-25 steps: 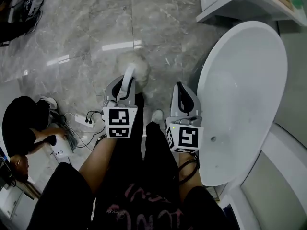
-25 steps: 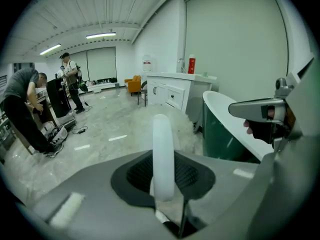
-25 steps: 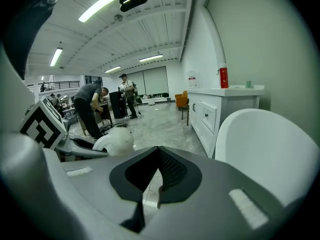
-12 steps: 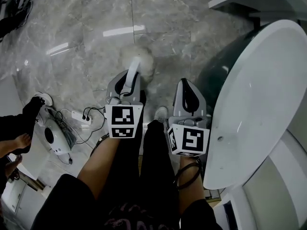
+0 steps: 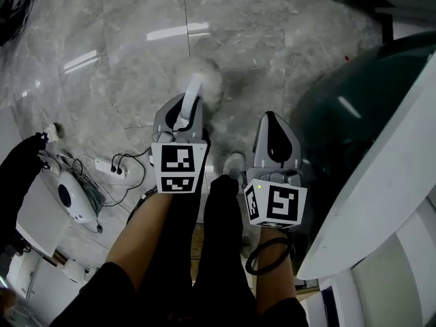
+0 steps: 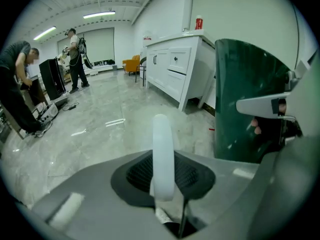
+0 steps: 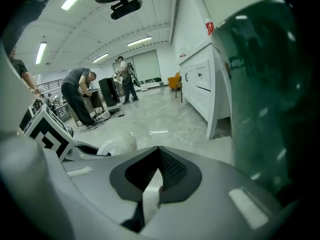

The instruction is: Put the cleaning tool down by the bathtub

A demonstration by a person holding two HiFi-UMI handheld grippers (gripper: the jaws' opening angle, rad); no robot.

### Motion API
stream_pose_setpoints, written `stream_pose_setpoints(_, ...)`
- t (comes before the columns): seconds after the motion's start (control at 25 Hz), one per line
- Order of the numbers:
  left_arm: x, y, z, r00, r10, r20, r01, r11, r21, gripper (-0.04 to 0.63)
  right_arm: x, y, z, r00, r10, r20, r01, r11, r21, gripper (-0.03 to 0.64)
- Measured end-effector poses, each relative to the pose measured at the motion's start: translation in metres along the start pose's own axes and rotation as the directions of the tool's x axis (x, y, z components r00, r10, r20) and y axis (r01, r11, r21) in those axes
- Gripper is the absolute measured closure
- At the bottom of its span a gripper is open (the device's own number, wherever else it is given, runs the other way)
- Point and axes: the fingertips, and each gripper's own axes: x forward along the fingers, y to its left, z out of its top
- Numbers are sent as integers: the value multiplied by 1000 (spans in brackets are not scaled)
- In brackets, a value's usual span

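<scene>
The cleaning tool has a white handle (image 5: 193,92) and a fluffy pale head (image 5: 208,80) that hangs over the marble floor. My left gripper (image 5: 182,114) is shut on that handle, which runs up between the jaws as a white bar (image 6: 163,154) in the left gripper view. My right gripper (image 5: 273,129) is level with the left one, shut with nothing in it. The bathtub (image 5: 381,148) stands at the right, with a dark green side (image 6: 247,99) and a white rim. The right gripper (image 7: 159,176) is close to the tub's green wall (image 7: 265,99).
A power strip with cables (image 5: 114,169) and a white device (image 5: 69,197) lie on the floor at the left. White cabinets (image 6: 175,66) with a red can (image 6: 199,22) on top stand beyond the tub. People (image 6: 17,84) work at the room's far end.
The view has swung so the tub sits further right and shows more of its green side. Both grippers keep their hold and spacing. The crouching person at the left has slid out of view.
</scene>
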Motion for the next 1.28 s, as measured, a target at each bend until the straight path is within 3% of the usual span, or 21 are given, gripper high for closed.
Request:
stream_pose_setpoints(0.4,81,3,-62,1000,-12,-17,12,1000,0,518,48,-13,-78,1000,6,-25,-6,1000,12,603)
stream_pose_setpoints(0.84,155,8,-110,999,-42,-32,41,999,-16,518,102,-26,-135,999,15,-53,-15,1000,5,603)
stream_pose_setpoints(1.28,217,15,-156,995,-78,-61,79,997,13,520,145,-36,-193,996,25,-86,-25,1000,-7,603)
